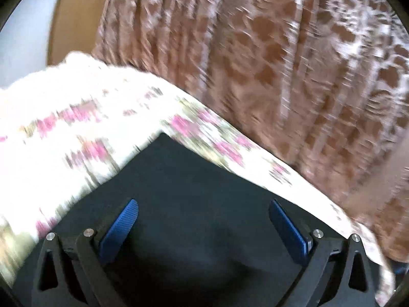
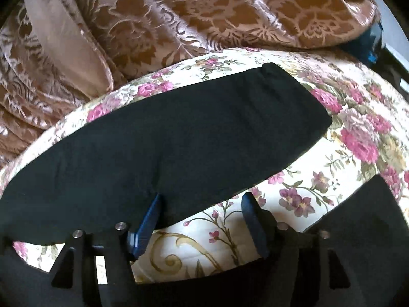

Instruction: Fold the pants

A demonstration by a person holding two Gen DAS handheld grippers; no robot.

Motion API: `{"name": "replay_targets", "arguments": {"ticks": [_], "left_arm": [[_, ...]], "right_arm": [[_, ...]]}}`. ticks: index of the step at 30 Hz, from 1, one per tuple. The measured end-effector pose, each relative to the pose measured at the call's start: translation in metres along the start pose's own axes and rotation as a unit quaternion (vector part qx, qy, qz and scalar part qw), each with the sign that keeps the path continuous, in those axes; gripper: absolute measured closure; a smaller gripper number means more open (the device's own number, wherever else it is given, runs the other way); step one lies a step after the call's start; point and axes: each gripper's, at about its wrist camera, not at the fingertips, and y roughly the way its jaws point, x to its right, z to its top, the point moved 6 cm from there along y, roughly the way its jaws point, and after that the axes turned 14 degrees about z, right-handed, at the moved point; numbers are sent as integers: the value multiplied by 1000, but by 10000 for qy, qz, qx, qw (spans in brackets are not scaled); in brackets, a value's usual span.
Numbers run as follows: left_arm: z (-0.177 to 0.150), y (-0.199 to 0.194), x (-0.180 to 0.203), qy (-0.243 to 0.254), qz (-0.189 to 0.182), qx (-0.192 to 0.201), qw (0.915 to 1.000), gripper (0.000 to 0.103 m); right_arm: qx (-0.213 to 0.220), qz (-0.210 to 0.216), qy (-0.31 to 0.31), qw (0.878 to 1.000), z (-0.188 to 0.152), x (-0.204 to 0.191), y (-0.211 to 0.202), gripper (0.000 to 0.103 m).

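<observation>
pants (image 2: 163, 138) lie flat; right gripper (image 2: 202, 199) jaws apart, empty.

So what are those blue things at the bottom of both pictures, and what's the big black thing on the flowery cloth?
The blue things are the finger pads of two grabber tools. A person holds one tool in each hand, and each tool has a small camera looking out along its fingers.

The blurry picture comes from the left gripper. The sharp one comes from the right gripper. Both are open and neither is holding anything.

The black thing is a pair of pants, lying flat and partly folded on a flowered bedspread. One right pad just touches the pants' edge. Behind is a brown patterned cloth.
</observation>
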Motion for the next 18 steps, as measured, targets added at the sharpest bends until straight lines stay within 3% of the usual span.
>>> {"name": "replay_targets", "arguments": {"ticks": [4,7,12,18], "left_arm": [[28,47,-13,516,499,-177,9973,1],[37,80,-23,695,685,-426,9943,8],[44,111,-26,880,713,-672,9913,11],[54,131,-19,1030,753,-506,9905,14]], "right_arm": [[-38,-82,-61,9999,-1,-3,1,37],[-18,-109,-78,9999,-2,-4,0,37],[-9,-111,-80,9999,-2,-4,1,36],[4,-133,-92,9999,-2,-3,2,36]]}}
